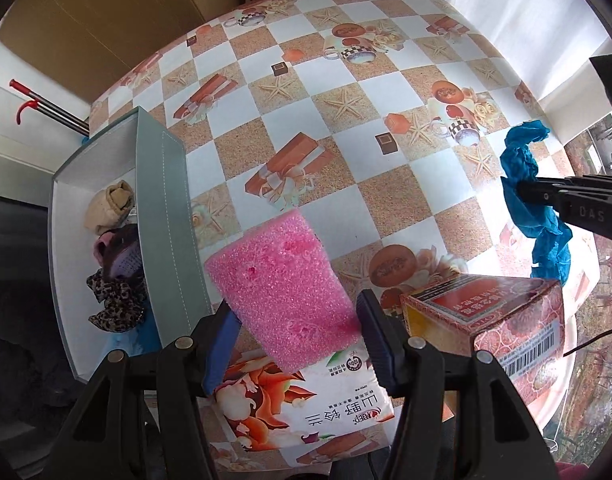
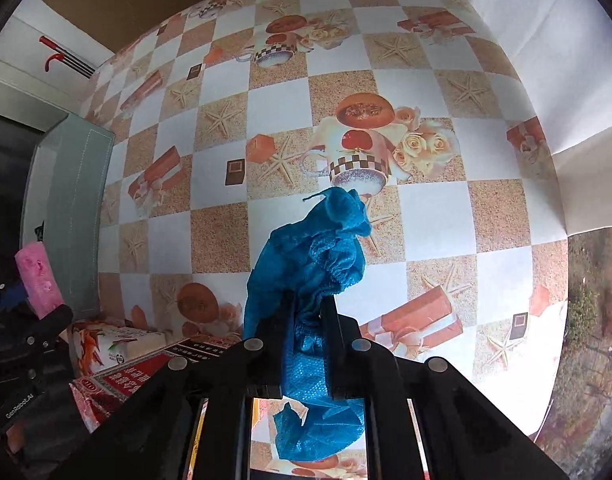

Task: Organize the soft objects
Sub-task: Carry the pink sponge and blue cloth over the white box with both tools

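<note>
At the far left I see the grey-green open storage box with white lining (image 1: pixel 161 208), and inside it a beige rolled cloth (image 1: pixel 110 204), a pink and purple soft item (image 1: pixel 119 254) and a leopard-print fabric scrunchie (image 1: pixel 115 300) already lie together against its near wall. My left gripper (image 1: pixel 295 332) sits just to the right of that box, its jaws closed narrow on the lower end of a pink rectangular foam sponge (image 1: pixel 279 280); the sponge's long axis runs forward and slightly left, away from the gripper, and it hangs above a printed white and orange snack packet (image 1: pixel 306 408) on the checkered patterned counter (image 1: pixel 346 152). I judge the coming move turns on this: the box opening lies directly to the left of the sponge, with the box wall standing between them, so the left gripper is the nearer one and needs to lift over that wall. Just right of the sponge rests a red and gold printed cardboard carton (image 1: pixel 490 312). Farther right, my right gripper (image 2: pixel 308 320) holds a crumpled teal-blue cloth (image 2: pixel 318 256) pinched between its jaws, the cloth rising forward above the jaws and trailing down beneath them, clear of the counter. It is well apart from the box, with the sponge and carton between.
</note>
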Available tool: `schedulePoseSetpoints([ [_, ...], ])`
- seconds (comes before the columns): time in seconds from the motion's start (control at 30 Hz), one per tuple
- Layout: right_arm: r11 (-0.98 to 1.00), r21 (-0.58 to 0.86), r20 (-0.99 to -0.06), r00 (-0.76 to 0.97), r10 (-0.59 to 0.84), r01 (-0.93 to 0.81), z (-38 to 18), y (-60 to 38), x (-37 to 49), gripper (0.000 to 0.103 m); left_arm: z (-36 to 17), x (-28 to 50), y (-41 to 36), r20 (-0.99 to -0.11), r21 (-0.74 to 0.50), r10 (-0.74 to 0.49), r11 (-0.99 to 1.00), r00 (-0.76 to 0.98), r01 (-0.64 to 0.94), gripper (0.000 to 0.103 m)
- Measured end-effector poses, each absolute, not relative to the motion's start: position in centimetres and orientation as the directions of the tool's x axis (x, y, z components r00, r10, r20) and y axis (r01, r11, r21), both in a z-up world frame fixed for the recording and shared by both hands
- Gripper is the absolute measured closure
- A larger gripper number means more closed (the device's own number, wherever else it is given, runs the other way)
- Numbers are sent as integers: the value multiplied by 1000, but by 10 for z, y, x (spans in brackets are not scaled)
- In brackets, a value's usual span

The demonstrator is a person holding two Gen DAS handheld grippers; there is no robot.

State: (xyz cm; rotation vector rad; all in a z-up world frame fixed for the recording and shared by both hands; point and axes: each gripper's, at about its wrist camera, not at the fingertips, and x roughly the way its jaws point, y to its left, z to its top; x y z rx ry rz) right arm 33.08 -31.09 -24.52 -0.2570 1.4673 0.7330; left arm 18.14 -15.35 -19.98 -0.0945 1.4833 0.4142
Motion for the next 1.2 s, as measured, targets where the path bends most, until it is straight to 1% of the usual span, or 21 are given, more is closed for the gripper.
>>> schedulePoseSetpoints([
  [0.2, 757, 305, -932, -19, 362, -577, -182, -320, 311, 90, -182, 160, -155, -975, 177, 210, 927, 67, -331, 41],
  [0.3, 743, 317, -920, 1, 392, -590, -155, -313, 298, 90, -174, 149, -152, -975, 165, 205, 925, 83, -342, 41],
  [0.33, 743, 317, -920, 1, 392, -590, -155, -313, 298, 90, -172, 146, -151, -976, 159, 201, 923, 88, -349, 41],
  [0.37, 726, 323, -912, 5, 410, -607, -138, -306, 287, 90, -170, 142, -149, -975, 155, 200, 921, 93, -357, 41],
  [0.53, 665, 330, -899, -7, 438, -670, -111, -276, 255, 90, -163, 124, -135, -974, 136, 197, 907, 115, -399, 41],
  [0.67, 620, 335, -895, -34, 444, -709, -103, -249, 229, 90, -157, 109, -123, -971, 118, 197, 891, 138, -439, 41],
  [0.83, 571, 346, -900, -89, 428, -744, -109, -216, 197, 90, -148, 85, -104, -962, 113, 221, 860, 163, -497, 41],
  [1.03, 497, 334, -906, -128, 403, -801, -114, -183, 158, 90, -144, 57, -78, -956, 119, 249, 816, 157, -566, 41],
  [1.2, 448, 324, -912, -149, 381, -833, -117, -158, 142, 90, -143, 40, -56, -952, 123, 267, 779, 148, -615, 41],
])
